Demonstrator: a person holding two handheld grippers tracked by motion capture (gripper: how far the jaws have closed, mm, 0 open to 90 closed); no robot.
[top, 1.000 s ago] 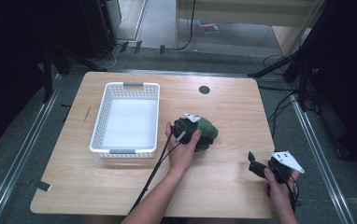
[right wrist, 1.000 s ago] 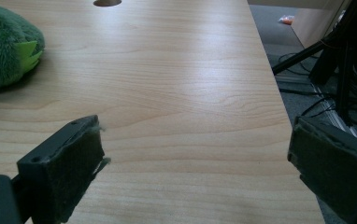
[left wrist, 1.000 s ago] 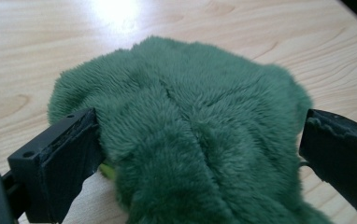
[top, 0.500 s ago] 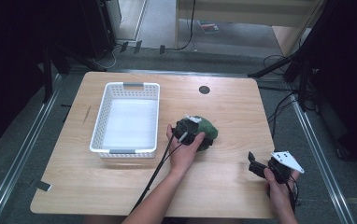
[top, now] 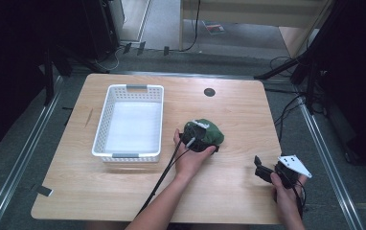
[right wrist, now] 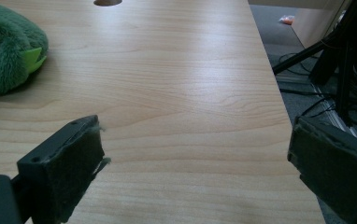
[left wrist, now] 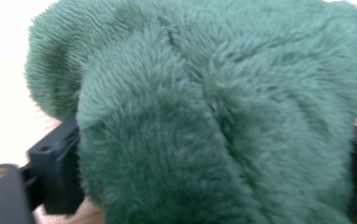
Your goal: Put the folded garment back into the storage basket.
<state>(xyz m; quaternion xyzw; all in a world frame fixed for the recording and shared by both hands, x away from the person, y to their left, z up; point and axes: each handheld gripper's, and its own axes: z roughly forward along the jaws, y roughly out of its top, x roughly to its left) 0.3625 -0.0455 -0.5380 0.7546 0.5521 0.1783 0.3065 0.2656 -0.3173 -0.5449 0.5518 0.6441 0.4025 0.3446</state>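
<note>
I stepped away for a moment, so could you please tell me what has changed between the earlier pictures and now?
The left claw has edged slightly further over the green plush toy, and its jaws have just been closing with the toy between them, fur bulging between the pads. The right claw rests open near the table's right front corner as before, and the white basket has not moved.

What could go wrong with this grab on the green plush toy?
The left claw has just been closing around the green plush toy; its jaws flank soft fur, so it may catch only pile and slip when lifted. The white basket has a raised rim that a hanging toy could snag. The right claw is open, away from the toy, giving no support.
</note>
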